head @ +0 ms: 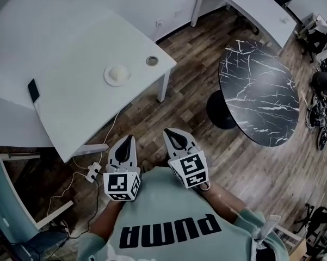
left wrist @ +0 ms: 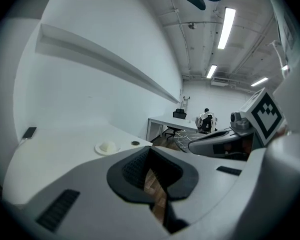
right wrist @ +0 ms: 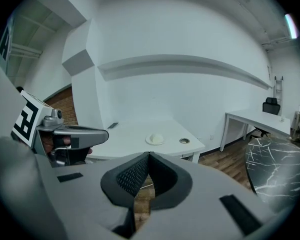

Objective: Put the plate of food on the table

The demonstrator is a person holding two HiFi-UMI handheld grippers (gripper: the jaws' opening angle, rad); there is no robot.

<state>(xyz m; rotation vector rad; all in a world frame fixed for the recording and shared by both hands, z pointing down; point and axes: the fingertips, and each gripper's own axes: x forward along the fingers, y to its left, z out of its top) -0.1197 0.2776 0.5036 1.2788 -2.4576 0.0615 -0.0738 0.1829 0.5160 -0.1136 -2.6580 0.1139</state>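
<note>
A white plate with a pale mound of food (head: 118,74) sits on the white desk (head: 71,48), near its right corner; the same plate of food (left wrist: 108,147) (right wrist: 155,139) shows small in both gripper views. My left gripper (head: 128,141) (left wrist: 149,149) and right gripper (head: 171,134) (right wrist: 149,155) hang side by side close to my chest, over the wooden floor, well short of the desk. Both are shut with nothing between the jaws. A round black marble table (head: 258,91) stands to the right.
A dark phone (head: 33,90) lies at the desk's left edge and a cable grommet (head: 152,60) sits near the plate. A power strip with cables (head: 92,172) lies on the floor under the desk. More white desks (head: 250,4), chairs and a person are at the far right.
</note>
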